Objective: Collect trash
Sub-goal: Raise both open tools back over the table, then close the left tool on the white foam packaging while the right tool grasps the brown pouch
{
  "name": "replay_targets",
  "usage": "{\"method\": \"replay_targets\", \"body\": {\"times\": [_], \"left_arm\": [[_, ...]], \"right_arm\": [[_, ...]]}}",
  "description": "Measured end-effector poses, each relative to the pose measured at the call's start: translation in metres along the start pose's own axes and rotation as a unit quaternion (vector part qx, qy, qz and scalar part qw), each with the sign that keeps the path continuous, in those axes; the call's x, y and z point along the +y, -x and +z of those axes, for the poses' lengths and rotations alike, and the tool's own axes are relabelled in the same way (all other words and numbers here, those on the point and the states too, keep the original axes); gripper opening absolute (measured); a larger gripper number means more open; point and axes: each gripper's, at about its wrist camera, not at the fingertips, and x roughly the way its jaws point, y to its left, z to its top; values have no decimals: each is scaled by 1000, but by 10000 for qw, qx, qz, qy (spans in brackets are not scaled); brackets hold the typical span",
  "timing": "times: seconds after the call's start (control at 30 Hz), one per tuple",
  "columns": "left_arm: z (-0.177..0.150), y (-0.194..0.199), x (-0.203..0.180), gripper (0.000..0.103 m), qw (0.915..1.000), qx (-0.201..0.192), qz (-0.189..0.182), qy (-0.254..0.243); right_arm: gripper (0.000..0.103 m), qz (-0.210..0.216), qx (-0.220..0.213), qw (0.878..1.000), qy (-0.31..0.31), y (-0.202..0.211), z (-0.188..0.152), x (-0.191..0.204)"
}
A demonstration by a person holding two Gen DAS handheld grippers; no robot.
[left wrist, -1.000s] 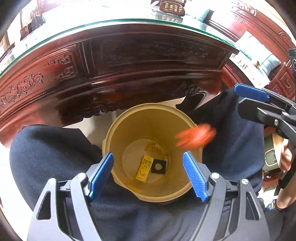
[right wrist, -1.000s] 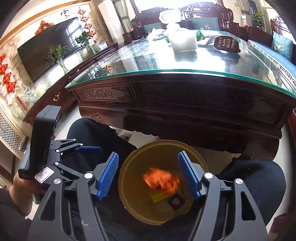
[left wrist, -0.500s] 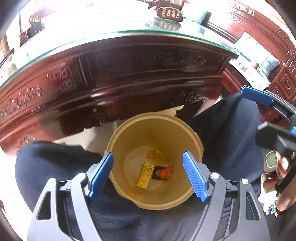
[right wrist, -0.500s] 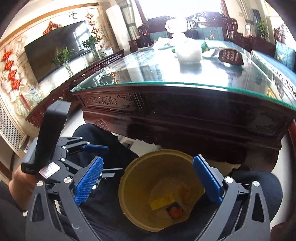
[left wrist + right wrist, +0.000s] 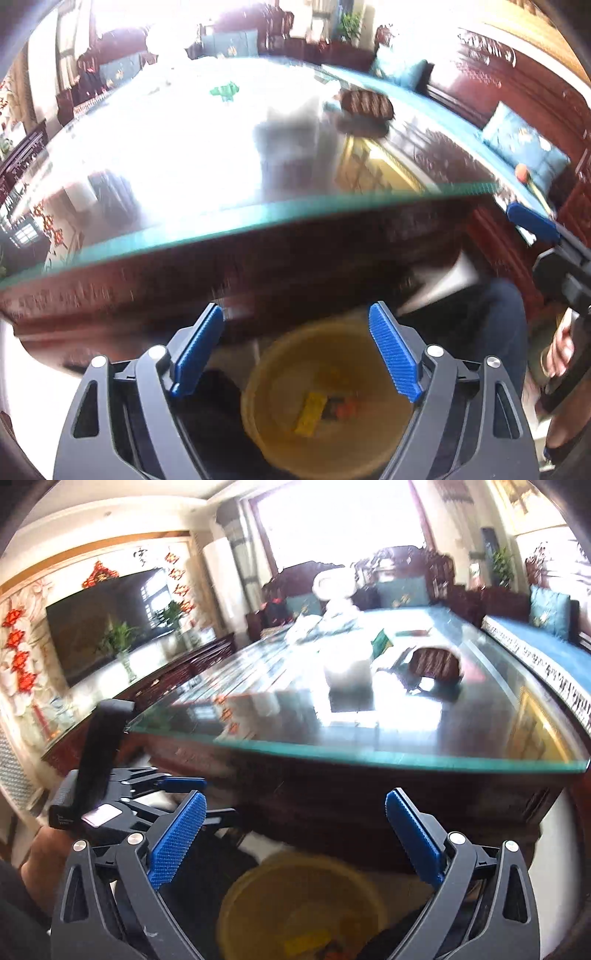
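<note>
A yellow bin (image 5: 255, 398) stands on the floor between the person's knees, below both grippers. In it lie a yellow wrapper (image 5: 310, 413), a dark packet and an orange scrap (image 5: 347, 408). My left gripper (image 5: 295, 312) hangs above the bin, jaws opening, nothing between them. My right gripper (image 5: 295, 797) is open wide and empty over the same bin (image 5: 236, 897). Both views are blurred. A green wrapper (image 5: 224, 90) (image 5: 382, 642) and crumpled white paper (image 5: 325, 624) lie far back on the glass table top.
The dark carved wooden table with its glass top (image 5: 369, 753) rises just beyond the bin. A white tissue box (image 5: 349, 672) and a brown sign (image 5: 437, 662) stand on it. A blue-cushioned bench (image 5: 535, 642) runs along the right; a TV (image 5: 107, 620) hangs at left.
The orange scrap dropped from the right gripper into the bin, and the right jaws spread wide. Both grippers have risen and tipped upward, bringing the table top into view.
</note>
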Motion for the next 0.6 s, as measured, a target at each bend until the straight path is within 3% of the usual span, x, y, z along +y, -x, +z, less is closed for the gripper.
{"method": "replay_targets", "body": {"times": [0.17, 0.33, 0.6], "left_arm": [[58, -9, 9, 84, 9990, -370, 103, 214], [109, -32, 15, 88, 9974, -499, 155, 502], [182, -74, 25, 91, 9953, -555, 199, 771]], "right_arm": [[95, -125, -219, 9995, -199, -20, 34, -22], [95, -264, -393, 9980, -426, -39, 62, -48], [95, -412, -177, 9979, -475, -68, 92, -87]]}}
